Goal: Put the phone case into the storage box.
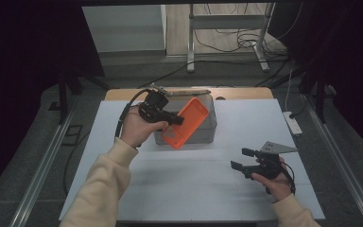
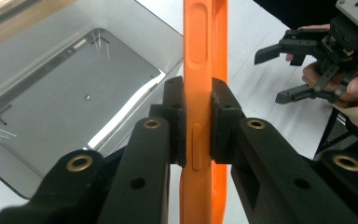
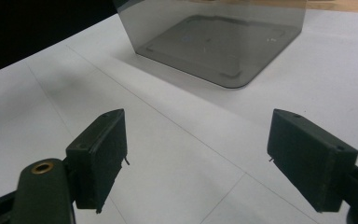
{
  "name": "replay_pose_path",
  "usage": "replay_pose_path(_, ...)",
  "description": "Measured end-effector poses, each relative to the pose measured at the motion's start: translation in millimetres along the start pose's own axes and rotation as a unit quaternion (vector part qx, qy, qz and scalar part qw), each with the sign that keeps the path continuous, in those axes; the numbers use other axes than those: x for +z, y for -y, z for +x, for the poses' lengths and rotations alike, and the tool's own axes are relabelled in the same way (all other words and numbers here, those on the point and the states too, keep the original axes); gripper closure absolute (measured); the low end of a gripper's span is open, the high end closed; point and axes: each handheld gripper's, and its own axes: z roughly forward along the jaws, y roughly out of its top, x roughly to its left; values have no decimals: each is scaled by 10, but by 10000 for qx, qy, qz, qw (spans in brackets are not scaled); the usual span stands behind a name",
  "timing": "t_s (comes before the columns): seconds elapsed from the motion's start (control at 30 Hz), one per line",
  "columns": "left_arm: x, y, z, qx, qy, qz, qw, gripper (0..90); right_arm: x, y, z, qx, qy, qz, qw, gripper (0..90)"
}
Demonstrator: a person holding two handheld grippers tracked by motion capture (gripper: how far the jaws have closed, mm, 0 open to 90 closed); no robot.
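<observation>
left gripper [image 2: 197, 123] clamped orange phone case [image 1: 187, 123] edge-on above grey box [image 1: 207, 127] at table's far edge | right gripper [image 1: 244, 159] wide, empty, near right edge | advice: level case over opening, lower before release

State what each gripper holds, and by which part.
The left gripper clamps the orange phone case by its side edge, over the grey box. The right gripper is open and holds nothing.

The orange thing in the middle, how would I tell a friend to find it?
Start at the white table, then the grey box near its far edge. Tilted above that box, pinched in the left claw, is the orange phone case, the lone brightly coloured item.
</observation>
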Motion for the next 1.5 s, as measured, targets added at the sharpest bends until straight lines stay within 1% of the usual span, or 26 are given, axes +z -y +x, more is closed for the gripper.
replay_pose_path(0.2, -14, -90, 27, -64, -103, 0, 9999, 796, 0, 0, 4, -10, -20, -18, 10000, 197)
replay_pose_path(0.37, -18, -174, 78, -156, -213, -17, 9997, 797, 2, 1, 3, -15, 3, -6, 10000, 197)
replay_pose_path(0.4, -23, -188, 90, -143, -233, 15, 9996, 797, 2, 1, 3, -16, 3, -6, 10000, 197)
replay_pose_path(0.6, -17, -254, 135, -239, -352, 22, 9991, 796, 7, 3, 0, -12, 8, 6, 10000, 197)
replay_pose_path(0.83, 3, -301, 209, -415, -457, -26, 9981, 796, 3, 3, 2, -8, 7, -2, 10000, 198)
replay_pose_path(1.2, 49, -362, 313, -540, -562, 21, 9970, 796, 13, 7, 5, -2, 3, 34, 10000, 198)
replay_pose_path(1.4, 71, -391, 379, -665, -678, 6, 9955, 796, 5, 8, 6, -31, 26, 16, 10000, 197)
replay_pose_path(1.5, 104, -398, 410, -685, -733, 22, 9950, 796, 4, 10, 5, -28, 35, 17, 10000, 196)
